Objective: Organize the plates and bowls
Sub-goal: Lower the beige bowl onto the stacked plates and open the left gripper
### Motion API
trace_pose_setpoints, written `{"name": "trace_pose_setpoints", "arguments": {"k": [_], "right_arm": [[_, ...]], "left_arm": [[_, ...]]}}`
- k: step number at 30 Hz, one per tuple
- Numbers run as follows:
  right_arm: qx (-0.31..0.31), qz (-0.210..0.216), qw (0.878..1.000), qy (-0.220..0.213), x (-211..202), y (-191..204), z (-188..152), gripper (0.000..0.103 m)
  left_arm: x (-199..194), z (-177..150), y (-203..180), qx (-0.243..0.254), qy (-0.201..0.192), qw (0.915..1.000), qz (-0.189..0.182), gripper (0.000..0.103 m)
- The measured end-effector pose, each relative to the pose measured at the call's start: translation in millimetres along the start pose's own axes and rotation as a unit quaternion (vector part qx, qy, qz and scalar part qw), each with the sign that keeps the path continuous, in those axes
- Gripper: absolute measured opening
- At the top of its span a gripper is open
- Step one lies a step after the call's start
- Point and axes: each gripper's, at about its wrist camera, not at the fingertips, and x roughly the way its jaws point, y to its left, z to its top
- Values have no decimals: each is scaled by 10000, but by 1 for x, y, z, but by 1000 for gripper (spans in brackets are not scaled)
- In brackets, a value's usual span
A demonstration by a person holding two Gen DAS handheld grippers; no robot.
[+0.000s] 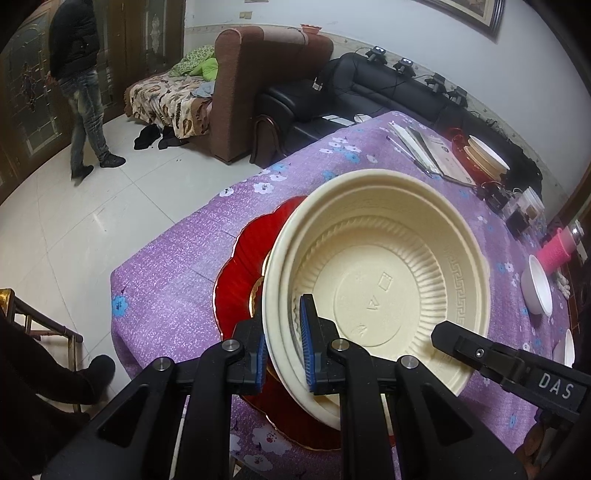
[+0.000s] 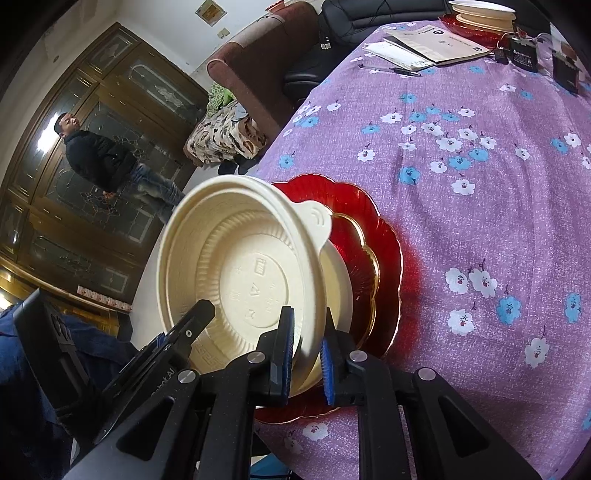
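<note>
In the left wrist view, the left gripper (image 1: 283, 343) fills the lower centre of the frame, its blue-padded jaws closed down to a narrow gap on the near rim of a cream, ribbed disposable plastic bowl (image 1: 384, 273), one pad inside the wall and one outside. The bowl sits tilted in the middle of the frame, over a red scalloped glass plate with a gold edge (image 1: 240, 273) that lies on the desk with the purple flowered cloth (image 1: 177, 258); a second cream rim shows just under the gripped bowl, so two bowls appear nested. The right gripper (image 1: 439, 334) reaches in from the lower right of this frame to the bowl's opposite rim. In the right wrist view, the right gripper (image 2: 308, 350) stands at lower centre, its jaws likewise nearly together on the bowl's rim (image 2: 236, 258), near a small tab handle; the red plate (image 2: 373, 236) lies just behind and beneath. At the upper right of this frame lie a stack of cream bowls on another red plate (image 2: 480, 18), an open booklet (image 2: 436, 44) and a pen (image 2: 391, 69). In the left wrist view, two small white bowls (image 1: 537, 286) sit at the right edge.
</note>
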Motion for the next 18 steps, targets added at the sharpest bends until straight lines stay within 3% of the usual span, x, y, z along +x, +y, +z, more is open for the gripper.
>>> {"name": "trace_pose_setpoints", "arguments": {"k": [18], "right_arm": [[145, -29, 9999, -38, -3, -4, 1, 15]], "left_arm": [[8, 1, -4, 20, 52, 10000, 42, 13]]}}
